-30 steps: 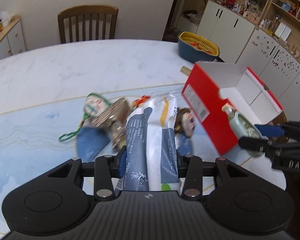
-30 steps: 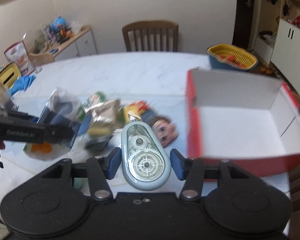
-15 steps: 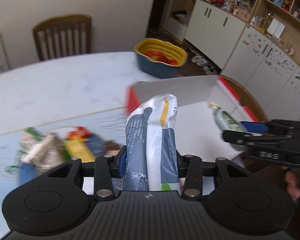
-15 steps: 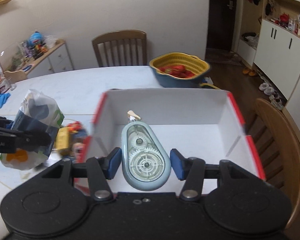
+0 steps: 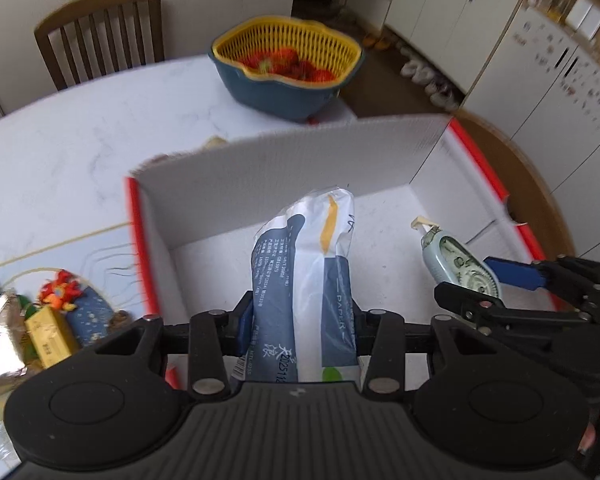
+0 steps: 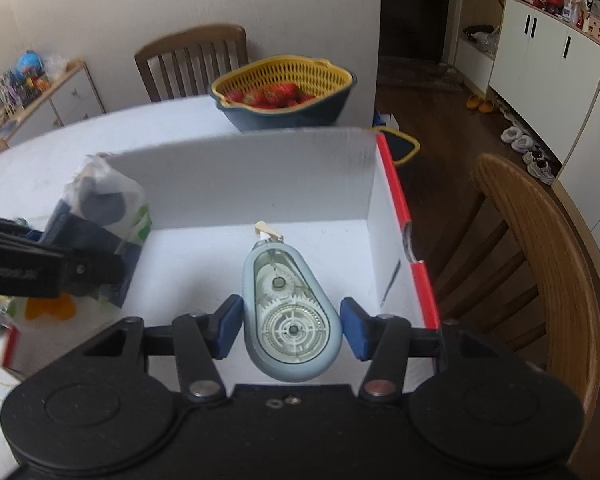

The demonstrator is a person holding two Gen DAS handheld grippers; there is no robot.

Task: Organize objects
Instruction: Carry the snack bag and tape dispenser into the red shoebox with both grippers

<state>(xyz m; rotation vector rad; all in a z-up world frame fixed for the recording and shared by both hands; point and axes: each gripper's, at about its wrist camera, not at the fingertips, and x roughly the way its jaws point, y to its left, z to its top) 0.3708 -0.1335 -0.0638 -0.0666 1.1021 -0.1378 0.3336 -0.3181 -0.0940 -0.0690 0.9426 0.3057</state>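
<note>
A red box (image 5: 134,240) with a white inside stands open on the table; it also shows in the right wrist view (image 6: 396,208). My left gripper (image 5: 302,320) is shut on a white and blue tissue pack (image 5: 312,272) and holds it over the box's left half. The pack shows at the left of the right wrist view (image 6: 100,208). My right gripper (image 6: 292,328) holds a pale blue correction tape dispenser (image 6: 290,312) over the box's right half, with small gaps beside the blue pads. The dispenser also shows in the left wrist view (image 5: 456,264).
A blue and yellow basket of strawberries (image 5: 288,68) stands behind the box. Loose items, a yellow box (image 5: 52,332) and a foil pack (image 5: 0,344), lie on the mat left of the box. Wooden chairs stand at the far side (image 6: 192,60) and right (image 6: 540,248).
Both grippers have moved right from over the loose items to over the open box, carrying the tissue pack and the dispenser. The box now fills the middle of both views.
</note>
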